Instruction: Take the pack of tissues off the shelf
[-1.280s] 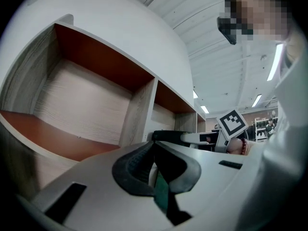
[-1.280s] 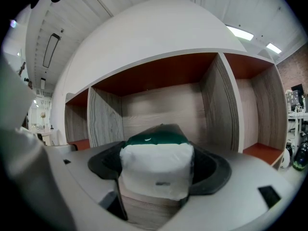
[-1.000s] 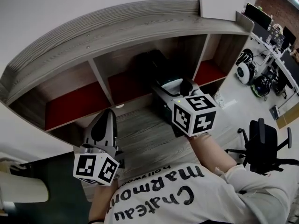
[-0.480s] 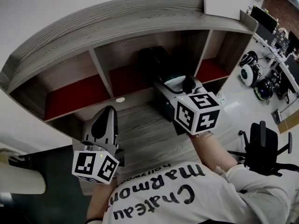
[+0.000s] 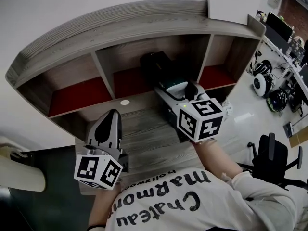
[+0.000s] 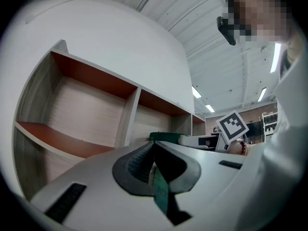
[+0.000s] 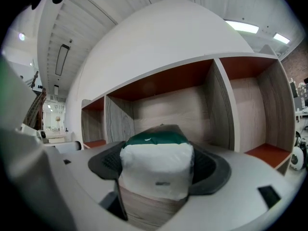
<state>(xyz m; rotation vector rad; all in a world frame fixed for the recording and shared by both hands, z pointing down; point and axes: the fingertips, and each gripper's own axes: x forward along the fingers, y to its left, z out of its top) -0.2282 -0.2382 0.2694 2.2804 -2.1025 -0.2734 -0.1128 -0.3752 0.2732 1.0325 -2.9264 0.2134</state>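
Observation:
The pack of tissues (image 5: 173, 87), white with a dark green top, sits between the jaws of my right gripper (image 5: 169, 91), in front of the middle compartment of the wooden shelf (image 5: 144, 20). In the right gripper view the pack (image 7: 156, 170) fills the gap, and both dark pads (image 7: 107, 163) press on its sides. My left gripper (image 5: 109, 125) hangs low at the left over the wooden surface, its jaws together and nothing in them. Its own view shows my left gripper (image 6: 154, 150) with pads meeting, facing the shelf's left compartments (image 6: 86, 109).
A dark object (image 5: 155, 64) stands in the middle compartment just beyond the pack. A small white disc (image 5: 125, 102) lies on the shelf's lower ledge. A white board (image 5: 233, 1) rests on the shelf top. An office chair (image 5: 272, 158) and equipment (image 5: 262, 81) stand at the right.
The head view has shifted a little. My right gripper keeps its hold on the pack and has barely moved; the left gripper stays put.

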